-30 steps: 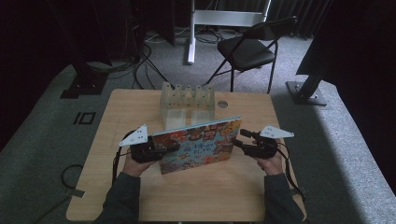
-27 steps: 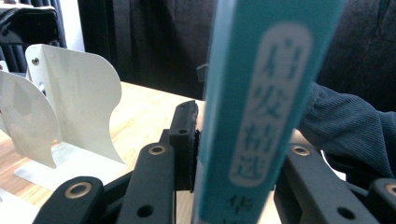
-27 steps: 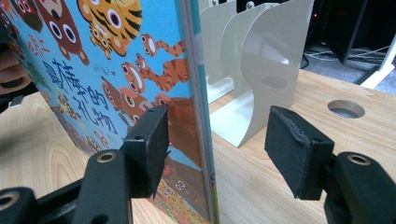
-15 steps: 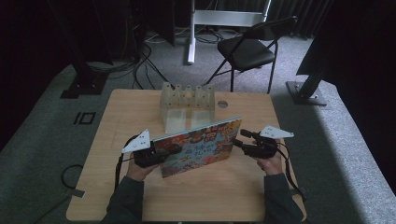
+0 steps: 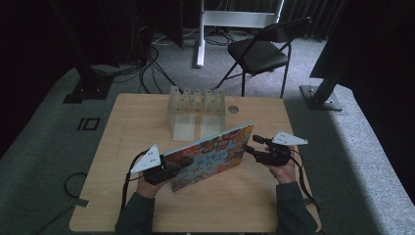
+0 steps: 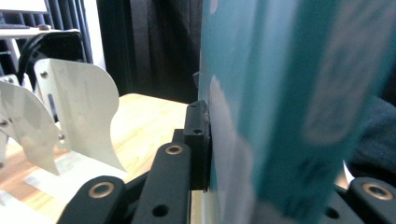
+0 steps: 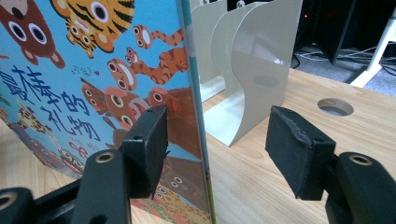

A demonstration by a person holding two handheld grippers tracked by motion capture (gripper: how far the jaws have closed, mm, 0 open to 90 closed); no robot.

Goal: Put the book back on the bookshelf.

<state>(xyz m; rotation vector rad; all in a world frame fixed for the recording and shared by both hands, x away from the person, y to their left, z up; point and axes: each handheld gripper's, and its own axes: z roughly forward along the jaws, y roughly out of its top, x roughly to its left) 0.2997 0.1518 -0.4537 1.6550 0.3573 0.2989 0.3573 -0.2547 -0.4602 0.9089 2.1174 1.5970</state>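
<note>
While the pale wooden table (image 5: pixel 122 205) carries everything, the thing that matters on it is a large, thin picture book with a bright cartoon-animal cover (image 5: pixel 210 156), standing on its lower edge near the middle, tilted, its long axis running from the person's left up toward the right. Behind it, well apart, stands a row of cream metal bookend dividers (image 5: pixel 195 105). The left gripper (image 5: pixel 169 172) is clenched on the book's lower left corner, one jaw pressed flat to the cover. The right gripper (image 5: pixel 254 149) sits at the book's raised right end, released, jaws spread either side of the edge with one pad just beside the cover. I judge the book hangs from the left hand alone; the right is nearer the rack.
</note>
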